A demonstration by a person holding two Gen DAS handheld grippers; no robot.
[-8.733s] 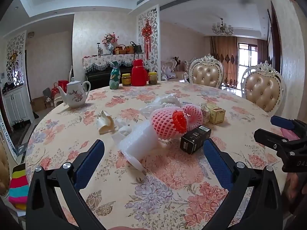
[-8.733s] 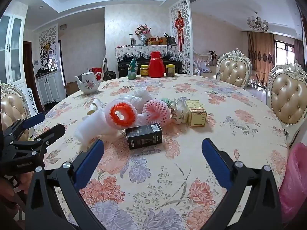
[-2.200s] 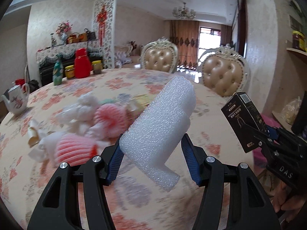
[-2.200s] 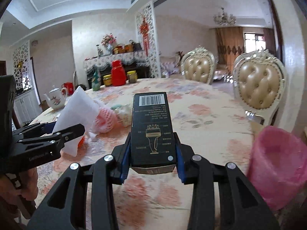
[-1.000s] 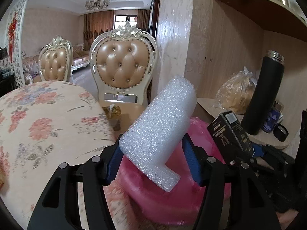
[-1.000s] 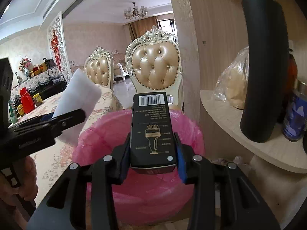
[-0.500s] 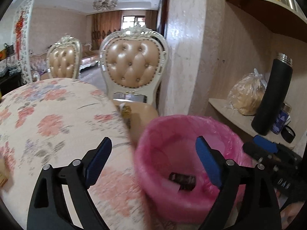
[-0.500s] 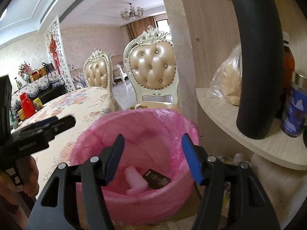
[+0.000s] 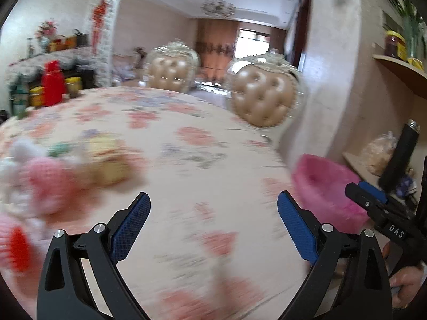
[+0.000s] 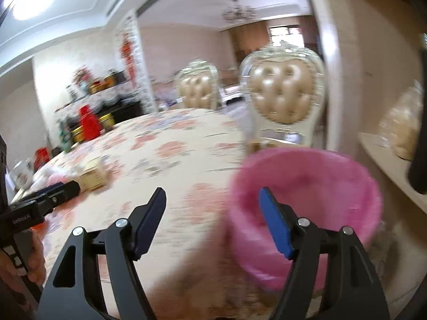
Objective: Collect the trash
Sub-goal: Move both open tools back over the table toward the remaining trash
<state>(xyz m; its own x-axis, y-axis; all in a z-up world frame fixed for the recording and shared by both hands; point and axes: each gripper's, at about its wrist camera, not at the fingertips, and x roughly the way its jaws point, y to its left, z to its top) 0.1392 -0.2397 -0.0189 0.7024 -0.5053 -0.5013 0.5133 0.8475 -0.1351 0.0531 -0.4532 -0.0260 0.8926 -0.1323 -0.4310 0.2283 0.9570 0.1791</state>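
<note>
We held both grippers level over the round, floral-clothed surface (image 9: 192, 165). Our left gripper (image 9: 212, 224) had its jaws spread wide with nothing between them; our right gripper (image 10: 213, 213) likewise stood spread and bare. The remaining trash, blurred soft pink foam nets (image 9: 40, 184) and a yellowish box (image 9: 106, 160), lay at the left. The pink-lined bin (image 10: 320, 186), round and crinkly, stood beside the surface's edge.

Home dining room: floral-clothed table (image 9: 186, 144), tufted chairs (image 9: 263, 98), chandelier (image 9: 218, 6).
</note>
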